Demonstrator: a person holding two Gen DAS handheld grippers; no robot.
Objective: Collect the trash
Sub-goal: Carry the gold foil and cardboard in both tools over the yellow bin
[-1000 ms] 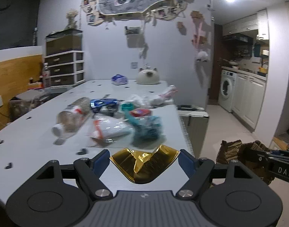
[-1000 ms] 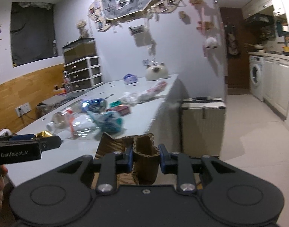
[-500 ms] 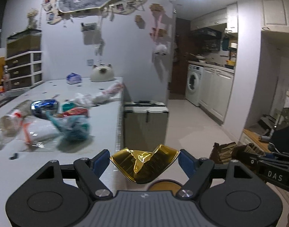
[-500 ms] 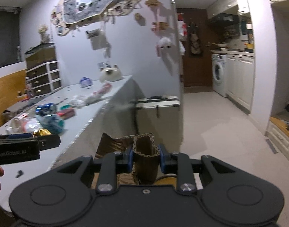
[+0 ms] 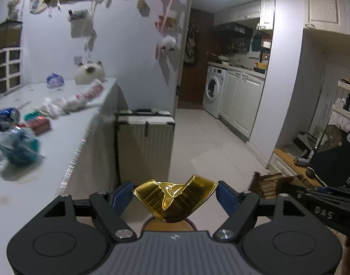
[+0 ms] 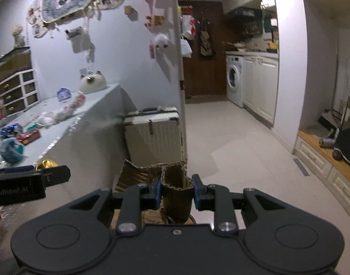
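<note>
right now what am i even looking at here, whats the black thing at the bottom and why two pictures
There is no robot here. A person holds a hand-held gripper in each hand, and each carries a wide-angle camera looking forward along its two fingers. The black shape at the bottom of each picture is the gripper's own body.

One picture comes from the left gripper, which is closed on a crumpled gold foil wrapper. The other comes from the right gripper, clamped on a piece of brown cardboard. Each gripper also shows at the edge of the other's view.

To the left is a white table with more trash: a teal bag, a red packet, a blue can. Beyond it stand a pale suitcase and a washing machine.
</note>
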